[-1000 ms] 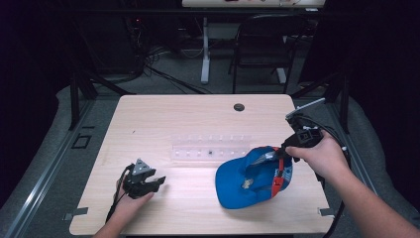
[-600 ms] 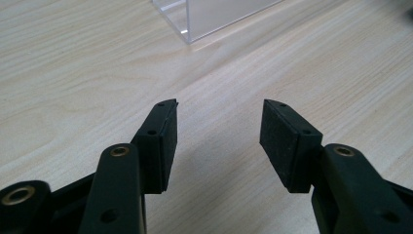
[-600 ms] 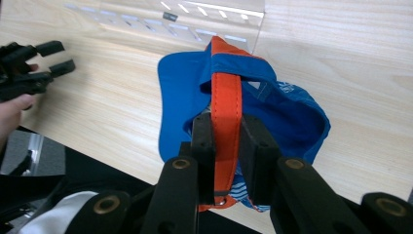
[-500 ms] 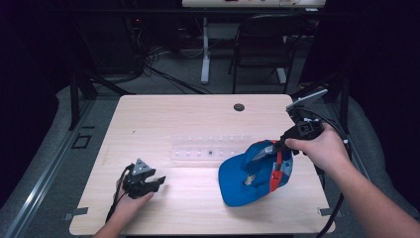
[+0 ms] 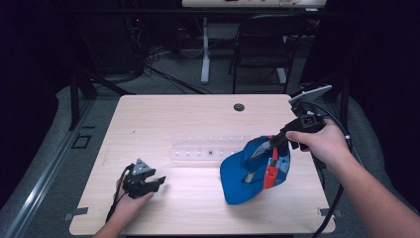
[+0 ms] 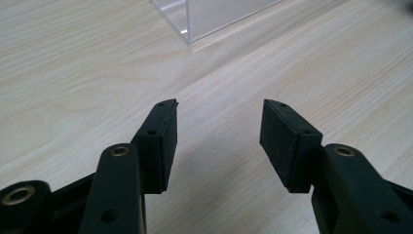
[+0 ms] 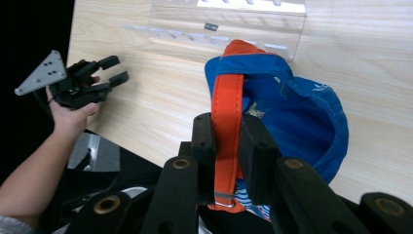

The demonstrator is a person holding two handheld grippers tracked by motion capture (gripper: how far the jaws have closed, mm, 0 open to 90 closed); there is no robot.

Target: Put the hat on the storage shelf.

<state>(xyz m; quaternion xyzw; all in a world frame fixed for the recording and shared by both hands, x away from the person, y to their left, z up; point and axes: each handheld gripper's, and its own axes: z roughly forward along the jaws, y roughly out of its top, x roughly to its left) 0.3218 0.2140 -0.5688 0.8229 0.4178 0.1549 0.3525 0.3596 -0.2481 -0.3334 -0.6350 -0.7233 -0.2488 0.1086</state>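
We see the right gripper [image 7: 226, 141] with its jaws clamped on the orange strap [image 7: 228, 112] of the blue cap [image 5: 255, 168], just right of the clear rack [image 5: 208, 148] on the desk [image 5: 163, 119]. The left gripper [image 5: 157, 181], jaws wide and holding nothing, rests left of the rack.

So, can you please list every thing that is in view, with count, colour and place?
baseball cap: one, blue, upside down at the table's right, lifted by its strap
cap strap: one, orange, pinched between the right gripper's jaws
clear acrylic rack: one, transparent, table centre
table: one, light wood, with a dark round hole near the far edge
chair: one, black, beyond the table
left gripper: black, jaws apart, over bare wood
right gripper: black, closed on the strap
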